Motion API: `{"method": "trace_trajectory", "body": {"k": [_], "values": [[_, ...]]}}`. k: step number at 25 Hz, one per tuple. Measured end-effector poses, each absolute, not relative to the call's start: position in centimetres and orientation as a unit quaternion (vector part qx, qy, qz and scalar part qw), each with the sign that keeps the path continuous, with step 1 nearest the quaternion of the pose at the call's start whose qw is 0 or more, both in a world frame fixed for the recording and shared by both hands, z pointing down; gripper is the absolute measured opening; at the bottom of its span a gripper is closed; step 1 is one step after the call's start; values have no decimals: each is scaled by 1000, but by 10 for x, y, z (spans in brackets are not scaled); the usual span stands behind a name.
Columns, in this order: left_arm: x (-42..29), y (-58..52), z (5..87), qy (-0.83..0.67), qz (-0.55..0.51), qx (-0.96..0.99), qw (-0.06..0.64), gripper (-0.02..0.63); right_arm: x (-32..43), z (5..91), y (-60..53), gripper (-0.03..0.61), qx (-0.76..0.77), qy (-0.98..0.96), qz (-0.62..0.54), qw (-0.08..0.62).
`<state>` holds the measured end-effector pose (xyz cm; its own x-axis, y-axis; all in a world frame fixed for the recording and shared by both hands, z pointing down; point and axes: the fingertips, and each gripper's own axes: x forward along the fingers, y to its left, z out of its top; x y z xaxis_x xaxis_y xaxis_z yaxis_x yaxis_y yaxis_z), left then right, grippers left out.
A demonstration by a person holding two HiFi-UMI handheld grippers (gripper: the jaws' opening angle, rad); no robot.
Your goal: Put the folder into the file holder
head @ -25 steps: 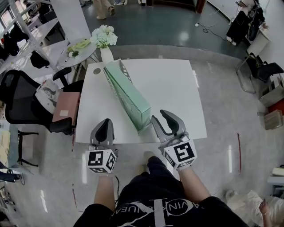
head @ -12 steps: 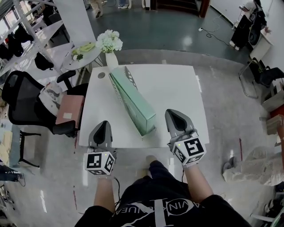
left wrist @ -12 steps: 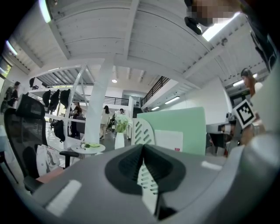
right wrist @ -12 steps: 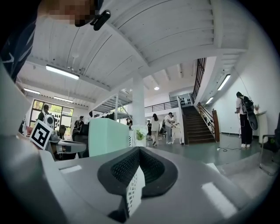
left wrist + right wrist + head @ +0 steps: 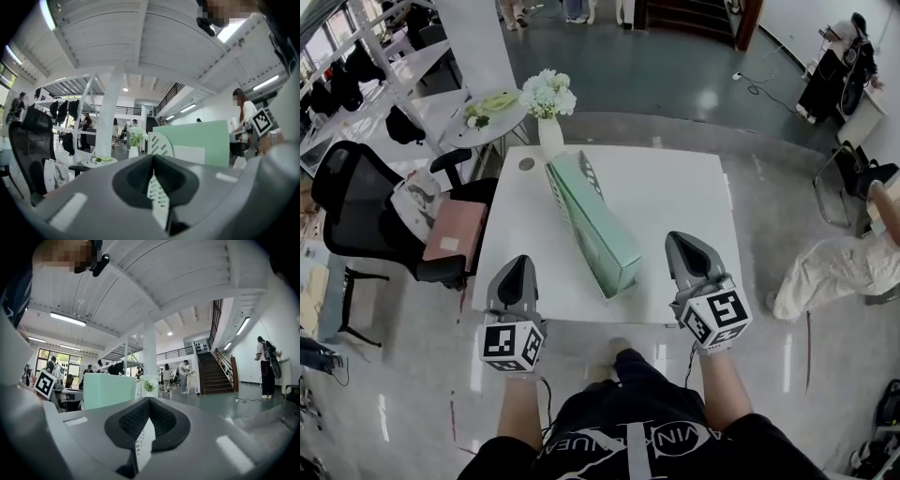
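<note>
The green folder (image 5: 602, 232) stands upright on the white table (image 5: 670, 192). It runs slantwise from near the far left corner to the near edge. Its far end meets the white slotted file holder (image 5: 592, 174); I cannot tell whether it sits inside. The left gripper (image 5: 517, 263) hovers at the near edge, left of the folder's near end, jaws pressed together and holding nothing. The right gripper (image 5: 683, 241) hovers to the right of that end, its jaws likewise together and empty. Neither touches the folder. A small dark disc (image 5: 526, 163) lies at the far left corner, beside a vase of white flowers (image 5: 549, 101). Off the left edge stand a black office chair (image 5: 354, 202) and a small round table (image 5: 487, 112). A person in pale trousers (image 5: 830, 270) is off the right edge.
</note>
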<state>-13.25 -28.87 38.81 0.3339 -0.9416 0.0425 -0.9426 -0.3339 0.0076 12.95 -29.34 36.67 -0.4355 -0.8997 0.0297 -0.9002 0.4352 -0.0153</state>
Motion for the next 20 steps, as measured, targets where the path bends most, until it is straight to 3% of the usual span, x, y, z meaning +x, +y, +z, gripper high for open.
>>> {"method": "trace_trajectory", "body": {"k": [20], "values": [[-149,-306,349,-604,-10,797,-11,0,132,342,-325,5,518,-855,-2,-14]]}}
